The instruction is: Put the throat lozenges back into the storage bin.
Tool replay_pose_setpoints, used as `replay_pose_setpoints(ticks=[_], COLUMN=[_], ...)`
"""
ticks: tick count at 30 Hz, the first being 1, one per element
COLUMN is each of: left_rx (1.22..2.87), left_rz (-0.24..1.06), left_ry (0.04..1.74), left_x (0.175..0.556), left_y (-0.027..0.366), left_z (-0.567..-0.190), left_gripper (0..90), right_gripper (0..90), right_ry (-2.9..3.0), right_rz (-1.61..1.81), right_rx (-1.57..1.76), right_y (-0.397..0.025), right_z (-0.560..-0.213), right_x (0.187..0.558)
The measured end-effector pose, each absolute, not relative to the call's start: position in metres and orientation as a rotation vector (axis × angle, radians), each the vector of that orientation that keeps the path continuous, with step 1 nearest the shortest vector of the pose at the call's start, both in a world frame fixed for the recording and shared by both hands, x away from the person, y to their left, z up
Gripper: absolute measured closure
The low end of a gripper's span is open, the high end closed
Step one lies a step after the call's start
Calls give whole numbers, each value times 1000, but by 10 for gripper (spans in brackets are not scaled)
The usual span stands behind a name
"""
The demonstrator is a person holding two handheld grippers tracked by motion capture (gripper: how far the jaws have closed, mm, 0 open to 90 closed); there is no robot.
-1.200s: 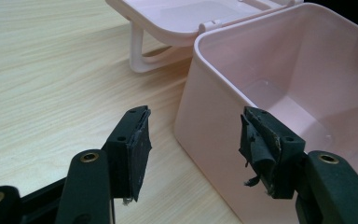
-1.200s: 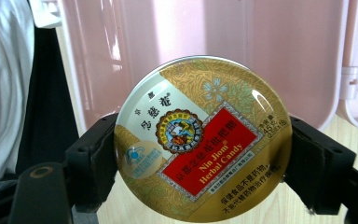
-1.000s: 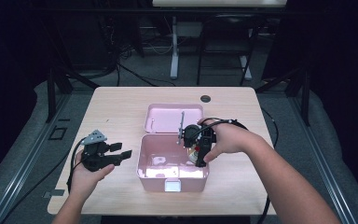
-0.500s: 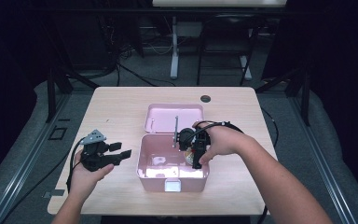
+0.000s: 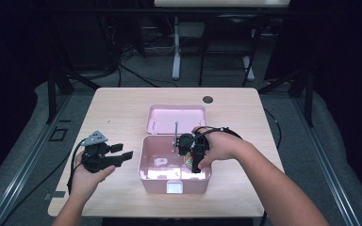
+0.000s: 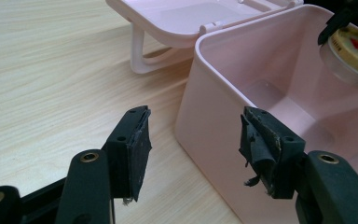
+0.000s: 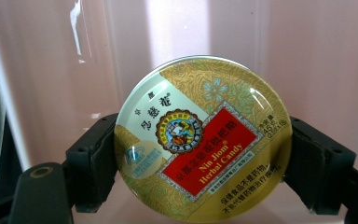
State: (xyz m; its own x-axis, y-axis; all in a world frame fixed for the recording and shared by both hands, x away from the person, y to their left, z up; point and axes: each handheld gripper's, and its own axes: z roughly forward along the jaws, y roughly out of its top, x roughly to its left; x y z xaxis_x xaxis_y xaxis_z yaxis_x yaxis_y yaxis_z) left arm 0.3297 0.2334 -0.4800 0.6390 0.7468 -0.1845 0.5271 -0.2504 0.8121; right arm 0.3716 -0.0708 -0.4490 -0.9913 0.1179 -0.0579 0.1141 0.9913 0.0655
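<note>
A pink box stands open near the table's front edge, its lid laid back behind it. My right gripper reaches down into the box's right side, shut on a round gold candy tin with a red label. That tin hangs inside the box at the upper right of the left gripper view. My left gripper rests open on the table just left of the box, its fingers empty and pointing at the box's wall.
A small white object lies on the box floor at its left. A dark round grommet sits in the table near its far edge. Bare wood stretches left and right of the box.
My right gripper has carried the tin from above the box's back right rim forward and down into the box. The left gripper has stayed put.
</note>
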Motion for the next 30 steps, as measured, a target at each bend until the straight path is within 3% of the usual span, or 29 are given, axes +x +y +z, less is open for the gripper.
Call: replay_pose_setpoints(ticks=[30], left_rx=[1930], left_rz=[298], left_ry=[1005], left_x=[330], left_y=[234], left_z=[-481], left_gripper=[425], right_gripper=[198], right_ry=[3075], right_rz=[101], right_rx=[152], right_y=[-71], right_z=[-485], right_x=[374])
